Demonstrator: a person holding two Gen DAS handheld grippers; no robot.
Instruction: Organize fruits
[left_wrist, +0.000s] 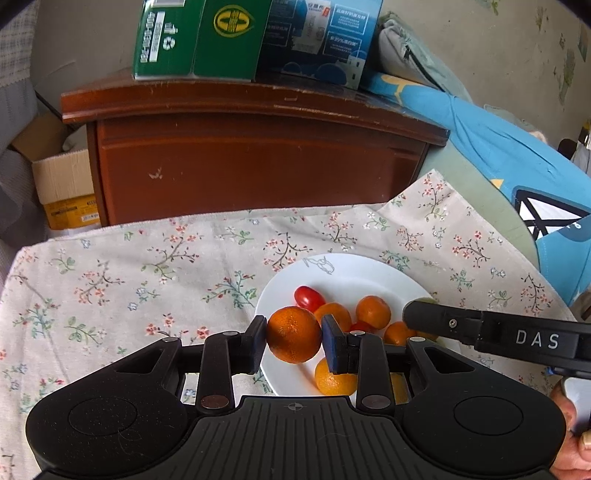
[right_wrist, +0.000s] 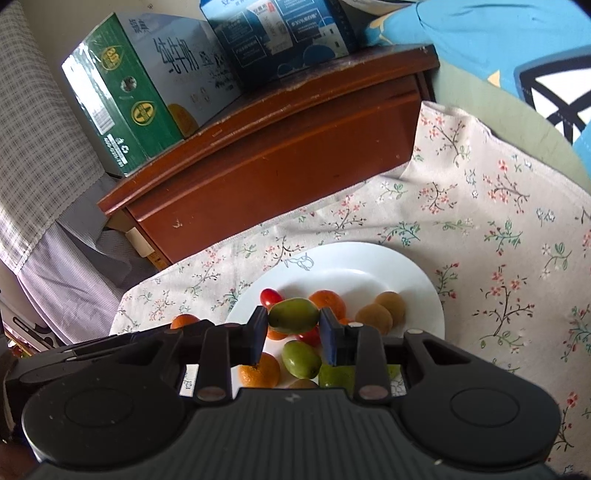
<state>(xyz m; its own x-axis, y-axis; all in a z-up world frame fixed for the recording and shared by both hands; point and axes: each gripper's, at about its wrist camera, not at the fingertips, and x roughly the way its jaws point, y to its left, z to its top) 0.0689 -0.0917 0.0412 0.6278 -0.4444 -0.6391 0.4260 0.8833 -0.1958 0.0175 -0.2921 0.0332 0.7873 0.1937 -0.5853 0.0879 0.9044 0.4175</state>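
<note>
Stage: late | Done: round white ceramic plate (right_wrist: 424, 291) already carries several small fruits | In hand: left gripper (left_wrist: 293, 334) jaws clamped on orange mandarin (left_wrist: 293, 334), right gripper (right_wrist: 293, 315) jaws clamped on green oval fruit (right_wrist: 293, 315), both over the plate (neither released) | Left: set both down.

Both wrist cameras look down closely, sharing the plate (left_wrist: 369, 269).

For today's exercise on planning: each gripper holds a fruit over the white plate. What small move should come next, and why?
Probably lower both a little, then open. The left gripper clamps a round orange mandarin and the right gripper an oval green fruit, both just above the round white plate that already holds the other fruits.
</note>
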